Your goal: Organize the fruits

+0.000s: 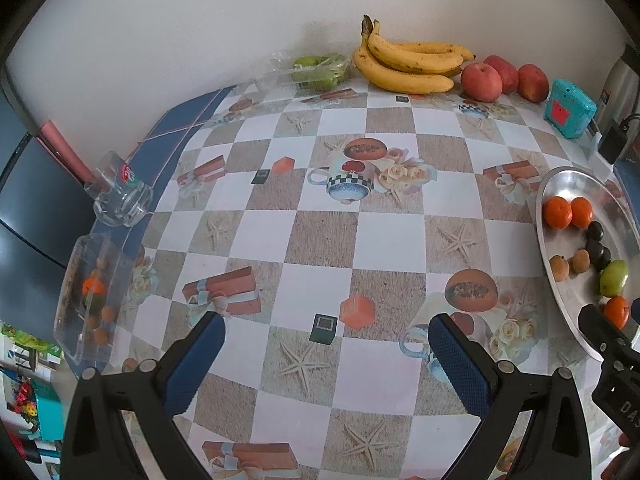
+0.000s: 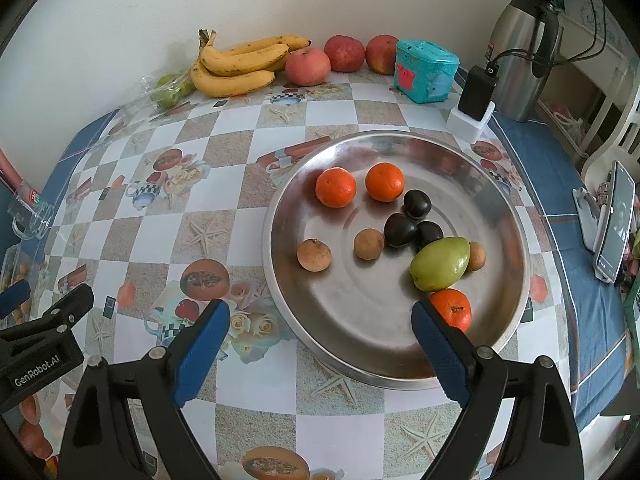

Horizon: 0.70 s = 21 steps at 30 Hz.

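A round steel plate (image 2: 496,316) holds three tangerines (image 2: 335,187), three dark plums (image 2: 400,230), three brown longans (image 2: 313,255) and a green fruit (image 2: 440,263). The plate also shows at the right of the left wrist view (image 1: 560,280). My right gripper (image 2: 320,322) is open and empty, hovering over the plate's near rim. My left gripper (image 1: 326,334) is open and empty above the patterned tablecloth. A clear tray (image 1: 86,292) with a tangerine and longans sits at the table's left edge. Bananas (image 1: 408,62), apples (image 1: 481,82) and a box of green fruit (image 1: 316,68) lie along the wall.
A glass mug (image 1: 122,194) stands at the left table edge. A teal box (image 2: 426,70), a black charger on a white stand (image 2: 476,96) and a steel kettle (image 2: 524,44) stand at the back right. A phone on a stand (image 2: 614,226) is at far right.
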Tool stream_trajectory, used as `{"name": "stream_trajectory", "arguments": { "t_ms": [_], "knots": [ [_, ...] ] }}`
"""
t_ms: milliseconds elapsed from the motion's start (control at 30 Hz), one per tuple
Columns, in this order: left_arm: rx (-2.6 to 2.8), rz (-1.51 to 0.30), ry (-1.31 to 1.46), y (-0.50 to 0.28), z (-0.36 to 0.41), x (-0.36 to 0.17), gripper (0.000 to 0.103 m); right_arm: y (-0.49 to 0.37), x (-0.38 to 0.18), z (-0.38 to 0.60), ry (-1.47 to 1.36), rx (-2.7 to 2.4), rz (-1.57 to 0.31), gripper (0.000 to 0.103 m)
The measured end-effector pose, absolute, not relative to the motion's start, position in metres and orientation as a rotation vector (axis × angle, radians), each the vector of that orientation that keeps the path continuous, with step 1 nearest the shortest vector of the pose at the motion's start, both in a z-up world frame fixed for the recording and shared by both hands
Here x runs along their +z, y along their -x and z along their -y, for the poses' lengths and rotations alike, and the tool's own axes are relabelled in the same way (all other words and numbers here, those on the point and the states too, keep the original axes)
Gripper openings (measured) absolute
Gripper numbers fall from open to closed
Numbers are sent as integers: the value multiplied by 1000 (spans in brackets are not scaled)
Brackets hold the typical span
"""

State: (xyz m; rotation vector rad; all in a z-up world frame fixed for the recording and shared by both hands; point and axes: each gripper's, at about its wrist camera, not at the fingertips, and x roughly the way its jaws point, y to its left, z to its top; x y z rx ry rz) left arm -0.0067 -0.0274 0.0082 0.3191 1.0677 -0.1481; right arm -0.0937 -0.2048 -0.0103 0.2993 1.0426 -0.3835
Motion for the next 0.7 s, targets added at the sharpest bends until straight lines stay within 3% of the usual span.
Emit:
{"name": "stream_trajectory", "arguments": {
  "t_ms": [700],
  "knots": [
    [-157, -1071, -320, 7, 28, 8, 103, 93, -14, 205, -302, -387, -1056, 93]
  ]
}}
